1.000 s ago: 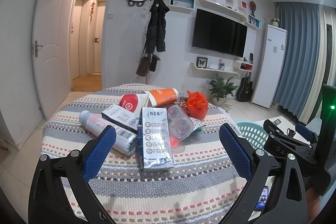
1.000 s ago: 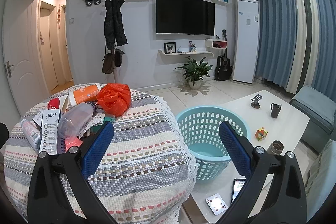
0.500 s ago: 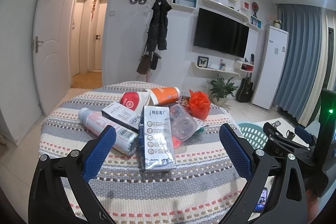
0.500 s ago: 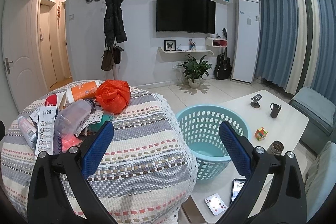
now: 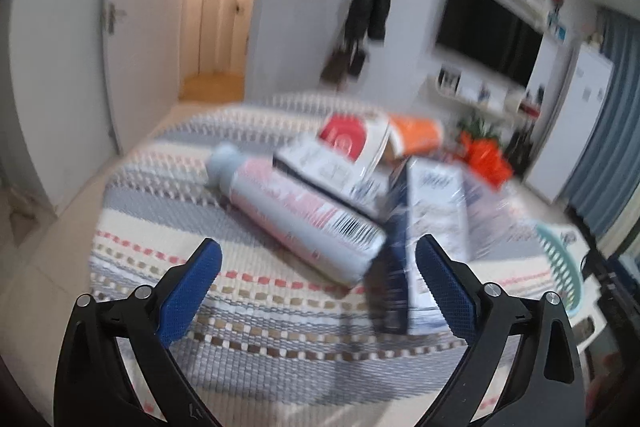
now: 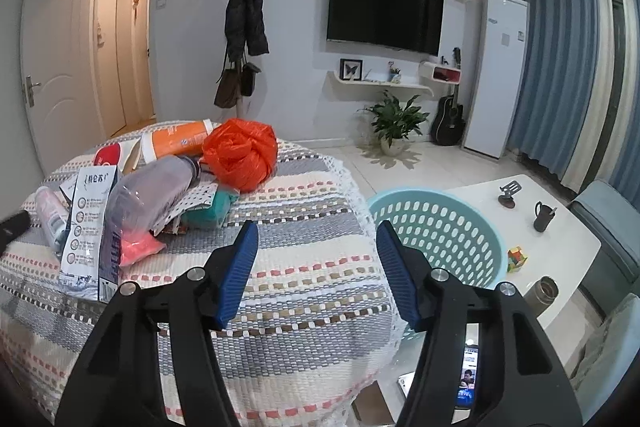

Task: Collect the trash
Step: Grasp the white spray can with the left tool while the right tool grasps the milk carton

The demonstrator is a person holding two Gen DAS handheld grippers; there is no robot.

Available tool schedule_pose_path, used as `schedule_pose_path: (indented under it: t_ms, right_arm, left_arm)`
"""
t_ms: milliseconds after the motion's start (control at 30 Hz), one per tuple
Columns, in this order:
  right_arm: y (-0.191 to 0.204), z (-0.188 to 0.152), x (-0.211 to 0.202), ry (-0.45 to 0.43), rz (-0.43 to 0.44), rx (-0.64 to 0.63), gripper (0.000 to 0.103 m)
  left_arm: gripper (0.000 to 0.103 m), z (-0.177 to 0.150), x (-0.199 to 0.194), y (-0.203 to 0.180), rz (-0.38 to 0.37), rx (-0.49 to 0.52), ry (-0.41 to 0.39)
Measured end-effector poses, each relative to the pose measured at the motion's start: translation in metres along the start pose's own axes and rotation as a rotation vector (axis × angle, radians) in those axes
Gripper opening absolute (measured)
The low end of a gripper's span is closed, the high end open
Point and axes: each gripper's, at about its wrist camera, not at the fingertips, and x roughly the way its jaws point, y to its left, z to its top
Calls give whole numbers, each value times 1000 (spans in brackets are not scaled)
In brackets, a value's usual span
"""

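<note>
A black TV (image 6: 384,11) hangs on the pale wall (image 6: 296,75) beneath 4 small cube shelves. Blue curtains (image 6: 556,67) cover the right side; a potted plant (image 6: 394,121) and guitar (image 6: 448,115) stand on the white tile floor (image 6: 432,163).

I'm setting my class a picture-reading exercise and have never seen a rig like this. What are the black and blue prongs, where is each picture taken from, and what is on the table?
There is no robot here: a person holds one hand-held gripper in each hand, each with a wide-angle camera looking along its two blue-padded fingers. One picture comes from the left hand-held gripper, the other from the right hand-held gripper.

On the striped tablecloth lies a pile of trash: a pale spray can, a silver foil packet, a clear plastic bottle, an orange tube and a crumpled orange bag. A turquoise basket stands beside the table.

Neither gripper holds anything. The left one is open; the right one's jaws are closing on empty air.
</note>
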Motion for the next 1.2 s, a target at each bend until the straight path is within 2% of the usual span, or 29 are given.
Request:
schedule_pose_path:
  t_ms: [67,167,300,433,600,767,833,867,967,1100,1200]
  right_arm:
    - [0,-1,5,9,-2,0,58]
    - [-3,0,14,28,-9,6,58]
    - [-3,1,26,52,-8,13,58]
    - [5,4,33,67,12,3,58]
    - [31,5,32,93,103,-22,58]
    - [73,4,28,130,231,-59,58]
    - [89,4,27,145,270,-74,61]
    - [95,4,26,153,287,-78,63]
    - [115,2,26,172,321,-99,69]
    - [134,-1,28,206,348,-119,75]
    - [148,-2,33,241,365,-127,76]
  left_arm:
    - [90,3,21,2,-16,0,64]
    - [90,4,38,3,-59,-23,117]
    - [88,6,53,6,-51,-28,162]
    - [88,3,47,24,-67,-55,172]
    - [88,-4,24,53,-13,-60,166]
    - [87,-8,4,81,38,-63,157]
    - [87,-7,-4,88,0,-65,158]
    - [87,-4,-8,92,-56,-76,161]
    - [88,10,-10,100,-128,-141,148]
    - [88,31,17,98,-159,-200,167]
    - [88,38,48,93,-181,-235,230]
